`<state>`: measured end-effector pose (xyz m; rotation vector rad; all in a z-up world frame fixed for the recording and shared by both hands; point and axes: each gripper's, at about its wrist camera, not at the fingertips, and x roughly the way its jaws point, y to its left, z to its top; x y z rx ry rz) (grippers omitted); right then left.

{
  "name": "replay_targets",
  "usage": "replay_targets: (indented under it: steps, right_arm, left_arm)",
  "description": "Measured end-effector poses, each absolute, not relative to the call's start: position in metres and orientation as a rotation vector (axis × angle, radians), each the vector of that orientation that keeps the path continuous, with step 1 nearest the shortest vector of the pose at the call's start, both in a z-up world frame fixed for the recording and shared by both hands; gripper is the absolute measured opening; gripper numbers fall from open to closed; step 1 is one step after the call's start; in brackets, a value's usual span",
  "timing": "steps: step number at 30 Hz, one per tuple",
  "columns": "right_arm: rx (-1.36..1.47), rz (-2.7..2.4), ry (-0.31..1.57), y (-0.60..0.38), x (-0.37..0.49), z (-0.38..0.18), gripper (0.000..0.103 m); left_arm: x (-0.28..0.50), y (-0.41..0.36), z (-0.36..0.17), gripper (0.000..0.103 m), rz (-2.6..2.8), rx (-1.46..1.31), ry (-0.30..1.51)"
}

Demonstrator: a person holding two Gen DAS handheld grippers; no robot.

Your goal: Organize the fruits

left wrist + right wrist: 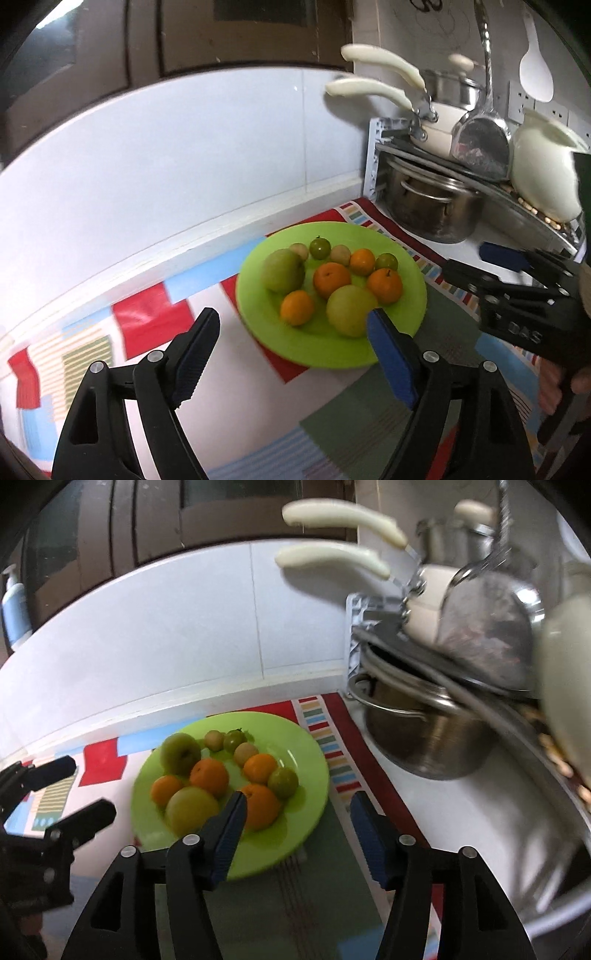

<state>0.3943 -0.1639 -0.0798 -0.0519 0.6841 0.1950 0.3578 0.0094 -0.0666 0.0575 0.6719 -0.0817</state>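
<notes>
A lime green plate (406, 317) (310, 775) lies on a patterned cloth and holds several fruits: oranges (331, 279) (209, 776), two large green apples (282, 270) (180, 752), small green fruits (319, 248) (283, 782) and small tan ones (340, 254) (245, 753). My left gripper (293, 321) is open and empty, just in front of the plate's near rim. My right gripper (297, 805) is open and empty, over the plate's near right edge. Each gripper shows in the other's view, the right (476, 266) and the left (81, 788), both open.
A dish rack (373, 155) at the right holds pans with cream handles (373, 90), a steel pot (432, 206) (424, 738), a ladle (480, 140) and a white jug (543, 173). A white tiled wall (184, 147) runs behind the counter. A soap bottle (14, 605) stands far left.
</notes>
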Motion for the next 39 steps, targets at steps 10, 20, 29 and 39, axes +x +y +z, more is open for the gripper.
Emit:
replay_targets:
  steps: [10,20,29,39]
  right_arm:
    - [-0.024,0.15,0.599,-0.155,0.296,-0.036,0.075]
    - [0.004,0.074,0.536,-0.147,0.207,-0.01,0.08]
    - [0.038,0.056,0.538,-0.141,0.139,-0.001,0.081]
    - [0.003,0.065,0.527,-0.149,0.075,0.013,0.083]
  left_arm:
    - [0.281,0.026,-0.027,0.094,-0.065,0.082,0.557]
    - [0.201,0.042,0.002,0.103,-0.09,0.094,0.473]
    - [0.144,0.043,0.013,0.103,-0.094,0.088,0.465]
    - [0.071,0.024,0.019,0.103,-0.062,0.083,0.443]
